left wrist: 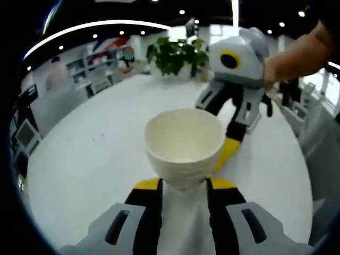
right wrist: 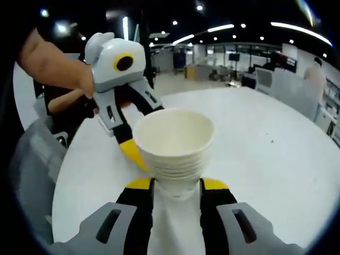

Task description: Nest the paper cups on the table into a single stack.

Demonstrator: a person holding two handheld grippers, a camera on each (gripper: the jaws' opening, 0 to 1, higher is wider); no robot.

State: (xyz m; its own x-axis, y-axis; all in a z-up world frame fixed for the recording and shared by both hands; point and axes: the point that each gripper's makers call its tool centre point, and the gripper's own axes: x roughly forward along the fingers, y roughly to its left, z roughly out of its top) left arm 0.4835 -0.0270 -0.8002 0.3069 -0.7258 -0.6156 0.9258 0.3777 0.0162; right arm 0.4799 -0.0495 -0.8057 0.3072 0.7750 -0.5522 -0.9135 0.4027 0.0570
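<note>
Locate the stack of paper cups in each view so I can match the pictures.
Left gripper view: cup stack at centre, just above that view's own jaws.
Right gripper view: cup stack at centre, again above the near jaws.
Shared landmark: the round white table under the stack.

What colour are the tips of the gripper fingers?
Yellow, on black fingers. The right gripper view shows it best, beside the cream paper cups.

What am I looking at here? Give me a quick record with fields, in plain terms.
Main object: stack of nested cream paper cups, upright, open end up
Surface: round white table
Left gripper: jaws on either side of the stack's base
Right gripper: jaws also on either side of the base
Stray cups: none visible on the table
Background: leafy green plant
</note>
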